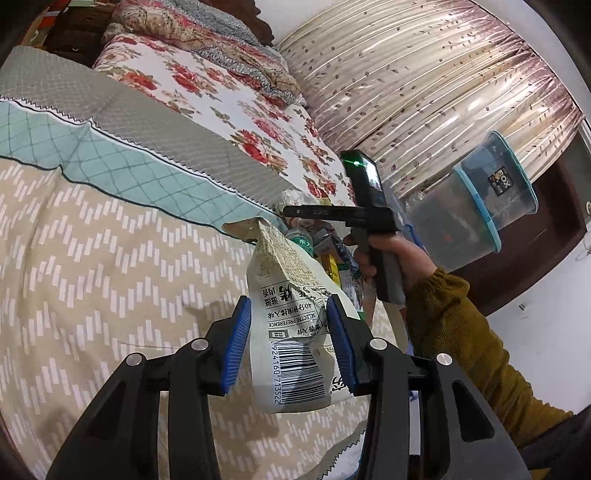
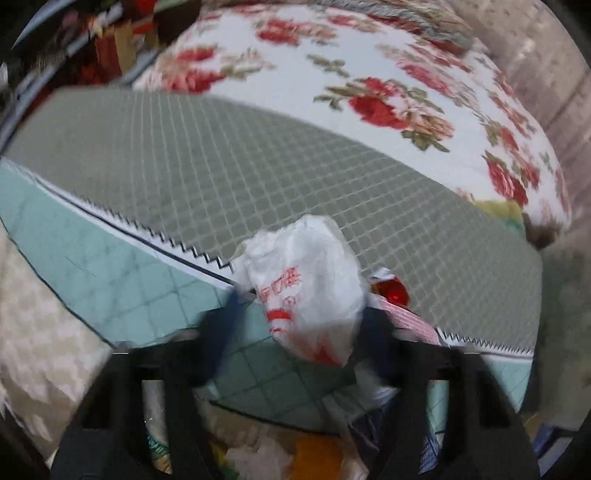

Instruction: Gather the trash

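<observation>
Left hand-held gripper (image 1: 290,343) clamps a wrapper (image 1: 291,314) over patchwork bedding (image 1: 110,240) (curtain (image 1: 424,92) behind)

A bedroom in a home.

A wide bed (image 1: 110,258) fills most of the view, covered with a beige zigzag quilt (image 1: 92,277), a grey and teal checked blanket (image 1: 147,122) and a white cover with red roses (image 1: 229,96). Folded floral bedding (image 1: 192,33) lies at its far end, and a pleated curtain with small leaves (image 1: 424,85) hangs beside it.
</observation>
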{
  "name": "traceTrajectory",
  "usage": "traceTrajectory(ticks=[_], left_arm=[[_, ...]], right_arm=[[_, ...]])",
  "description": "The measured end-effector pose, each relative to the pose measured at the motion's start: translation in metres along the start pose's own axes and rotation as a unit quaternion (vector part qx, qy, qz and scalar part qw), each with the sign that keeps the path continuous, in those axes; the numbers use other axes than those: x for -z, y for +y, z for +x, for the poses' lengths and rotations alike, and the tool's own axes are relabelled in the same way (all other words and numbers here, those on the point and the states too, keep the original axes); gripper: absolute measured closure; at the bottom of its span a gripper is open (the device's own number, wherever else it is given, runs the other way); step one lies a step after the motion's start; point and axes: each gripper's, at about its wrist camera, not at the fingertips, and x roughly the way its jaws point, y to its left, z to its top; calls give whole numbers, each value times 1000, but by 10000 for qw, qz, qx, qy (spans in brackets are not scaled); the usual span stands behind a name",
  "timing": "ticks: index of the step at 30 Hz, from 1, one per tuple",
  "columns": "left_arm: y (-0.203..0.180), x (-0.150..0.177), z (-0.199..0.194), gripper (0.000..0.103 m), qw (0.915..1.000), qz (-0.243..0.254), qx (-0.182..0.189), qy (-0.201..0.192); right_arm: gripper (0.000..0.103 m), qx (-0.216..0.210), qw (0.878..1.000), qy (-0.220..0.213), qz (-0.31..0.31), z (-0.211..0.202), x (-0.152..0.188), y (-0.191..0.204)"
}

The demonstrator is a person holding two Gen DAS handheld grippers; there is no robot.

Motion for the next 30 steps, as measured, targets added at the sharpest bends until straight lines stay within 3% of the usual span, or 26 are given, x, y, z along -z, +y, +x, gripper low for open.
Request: traceTrajectory(ticks=[2,8,12,17,24,30], left_arm=[[1,0,1,63,10000,-1,15,8],[-3,0,6,63,9999,61,90,30],[-11,4,4,63,9998,159,123,26],[-30,10,-3,63,9990,409,198,-50],[-62,28,4,63,9963,803,286,129],[-85,49,19,63,9925,1091,336,436]], right_arm=[[69,59,9991,-340,-241,-15,3,7],[70,-725,9888,-1301,101,-83,25,6],[70,-1524,9710,-1810,356,-129,62,6],[70,-2100,9487,-2274,639,-166,135,5],[70,-2169,9385,-2401,1205,-166,234,1],[70,-2428,9282,-2204,1759,-147,292,0]])
